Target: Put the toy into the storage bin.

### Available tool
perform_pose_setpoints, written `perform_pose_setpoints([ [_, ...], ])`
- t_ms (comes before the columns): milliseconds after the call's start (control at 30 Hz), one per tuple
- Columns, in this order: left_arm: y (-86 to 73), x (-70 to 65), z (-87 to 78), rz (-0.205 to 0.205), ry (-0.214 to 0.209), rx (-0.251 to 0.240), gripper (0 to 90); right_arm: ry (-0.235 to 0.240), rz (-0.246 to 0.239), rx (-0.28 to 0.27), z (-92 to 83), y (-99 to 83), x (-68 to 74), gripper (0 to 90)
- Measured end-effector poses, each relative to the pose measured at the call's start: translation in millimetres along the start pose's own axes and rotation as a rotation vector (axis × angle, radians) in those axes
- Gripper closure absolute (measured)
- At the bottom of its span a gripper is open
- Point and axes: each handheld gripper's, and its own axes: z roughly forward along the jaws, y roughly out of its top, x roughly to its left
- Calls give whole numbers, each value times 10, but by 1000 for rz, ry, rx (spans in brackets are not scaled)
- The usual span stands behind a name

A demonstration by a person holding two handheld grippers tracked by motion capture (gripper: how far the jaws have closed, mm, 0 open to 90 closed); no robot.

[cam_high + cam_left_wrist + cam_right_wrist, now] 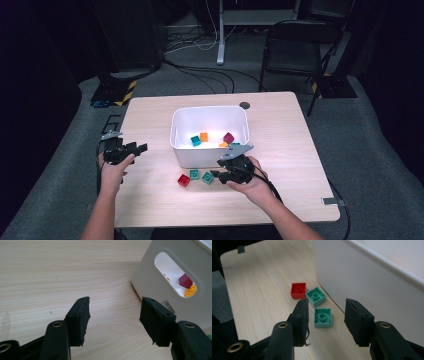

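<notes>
My right gripper (325,322), jaws wide and empty, has the nearer teal brick (323,317) lying just ahead between them

Desk (280,190): pale wood-grain top, smooth, matt, fine streaky grain clear in both gripper views. White bin (210,150) on it: smooth plastic, slight sheen, paper barcode sticker (168,306) on its wall by the handle cut-out. Bricks beside the bin, red brick (298,290) and two teal bricks (322,317), glossy moulded plastic with studs. Left tongs (113,320) and right tongs (327,322): matt black, rubbery pads with frayed rough edges, brass-coloured metal eyelets. Floor (380,165) around the desk: grey carpet, rough, dull.
</notes>
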Motion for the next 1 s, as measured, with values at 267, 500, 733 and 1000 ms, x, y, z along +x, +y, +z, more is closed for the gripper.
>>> perform_pose_setpoints([
  [267, -6, -1, 4, 4, 0, 4, 404, -6, -7, 34, 208, -154, 18, 540],
  [500, -17, -15, 16, -3, 1, 11, 404, -6, 3, 45, 331, -225, 18, 537],
  [733, -39, -24, 0, 5, 5, 11, 404, -14, 5, 67, 435, -314, -6, 529],
  [1000, -73, -31, -34, 19, 9, 10, 404, -6, 12, 101, 584, -366, -14, 514],
])
